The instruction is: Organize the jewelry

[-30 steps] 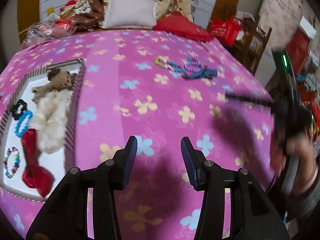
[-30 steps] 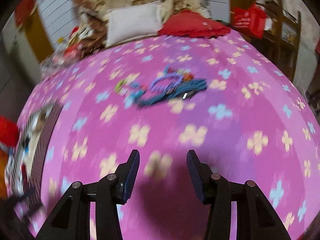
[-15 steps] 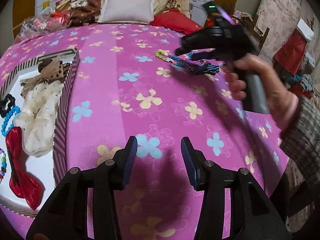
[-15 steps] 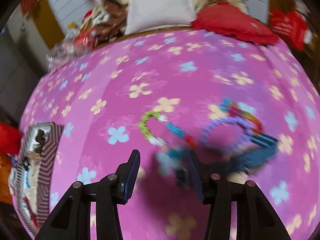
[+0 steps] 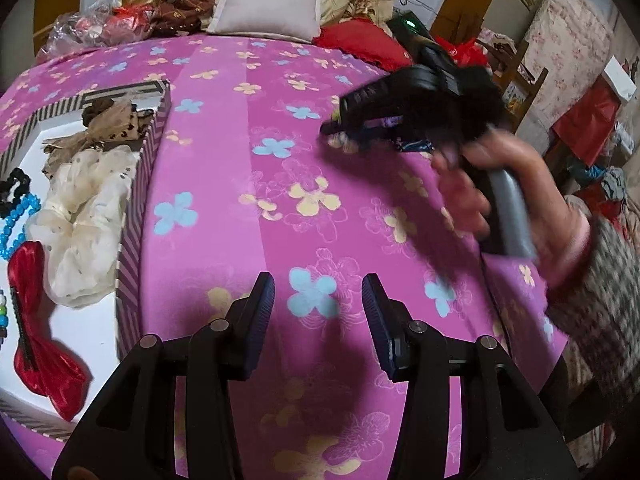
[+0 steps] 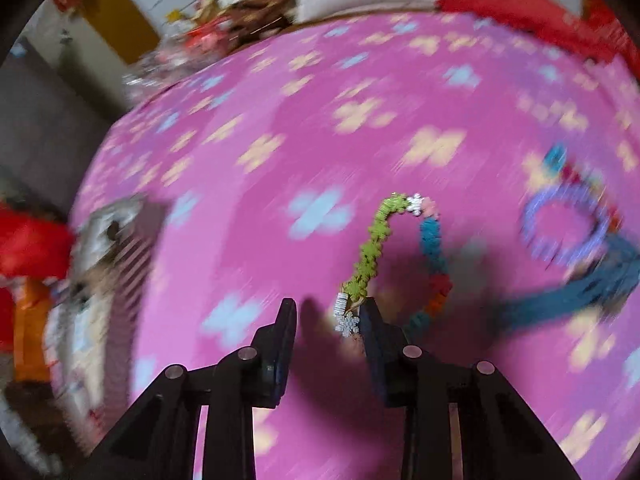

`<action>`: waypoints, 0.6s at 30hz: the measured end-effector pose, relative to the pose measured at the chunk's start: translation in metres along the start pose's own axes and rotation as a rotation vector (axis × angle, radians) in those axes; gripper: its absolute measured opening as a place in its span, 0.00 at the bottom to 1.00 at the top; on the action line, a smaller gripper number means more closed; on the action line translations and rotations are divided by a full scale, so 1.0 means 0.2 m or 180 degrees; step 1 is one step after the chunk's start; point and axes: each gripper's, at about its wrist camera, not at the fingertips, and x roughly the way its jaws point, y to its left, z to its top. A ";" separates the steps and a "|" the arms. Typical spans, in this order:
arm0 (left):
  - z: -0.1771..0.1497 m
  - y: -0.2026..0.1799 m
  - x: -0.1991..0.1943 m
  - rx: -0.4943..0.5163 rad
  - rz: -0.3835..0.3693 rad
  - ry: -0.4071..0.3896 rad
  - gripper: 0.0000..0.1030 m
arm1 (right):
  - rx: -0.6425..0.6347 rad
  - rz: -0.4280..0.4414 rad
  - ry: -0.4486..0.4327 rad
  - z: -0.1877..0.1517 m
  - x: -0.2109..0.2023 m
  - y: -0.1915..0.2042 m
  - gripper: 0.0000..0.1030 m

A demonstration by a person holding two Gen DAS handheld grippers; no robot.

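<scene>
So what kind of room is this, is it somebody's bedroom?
Probably a bedroom, yes. The pink flowered sheet looks like it covers a bed, a white pillow and a red cushion lie at its far end, and a mattress leans against the wall.

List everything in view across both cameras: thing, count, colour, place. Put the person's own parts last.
bedspread: 1, pink with blue and yellow flowers, under everything
striped box: 1, purple-and-white walls, left on the bedspread
red bow: 1, red, inside the box, near end
cream scrunchie: 1, cream, inside the box
tan bow: 1, tan and brown, inside the box, far end
blue bead bracelet: 1, light blue, box's left edge
multicolour bracelet: 1, green, blue, red, with white snowflake charms, at the right gripper's tips
purple ring: 1, purple, blurred, right of that bracelet
grey pillow: 1, grey, far end
red cushion: 1, red, beside the pillow
left gripper: 1, black, open, empty
right gripper: 1, black, jaws just closing around the bracelet's end
hand: 1, holding the right gripper's handle
</scene>
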 end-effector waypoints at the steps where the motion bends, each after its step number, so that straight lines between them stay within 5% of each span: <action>1: 0.00 0.00 -0.01 -0.0009 -0.0010 -0.0016 0.44 | 0.0003 0.0094 0.0037 -0.04 -0.01 0.02 0.31; 4: 0.01 -0.01 -0.09 -0.0001 -0.0074 -0.0130 0.44 | 0.0083 0.0518 0.0182 -0.24 -0.04 0.07 0.31; 8: 0.02 -0.03 -0.19 0.0056 -0.0145 -0.0331 0.44 | 0.0086 0.0646 0.0253 -0.40 -0.08 0.10 0.31; 13: 0.01 -0.05 -0.19 0.0109 -0.0005 -0.0337 0.45 | 0.0075 0.0428 -0.0201 -0.36 -0.34 0.01 0.37; 18: 0.00 0.00 -0.12 0.0005 0.0071 -0.0179 0.45 | 0.0276 -0.0295 -0.0648 -0.13 -0.46 -0.20 0.39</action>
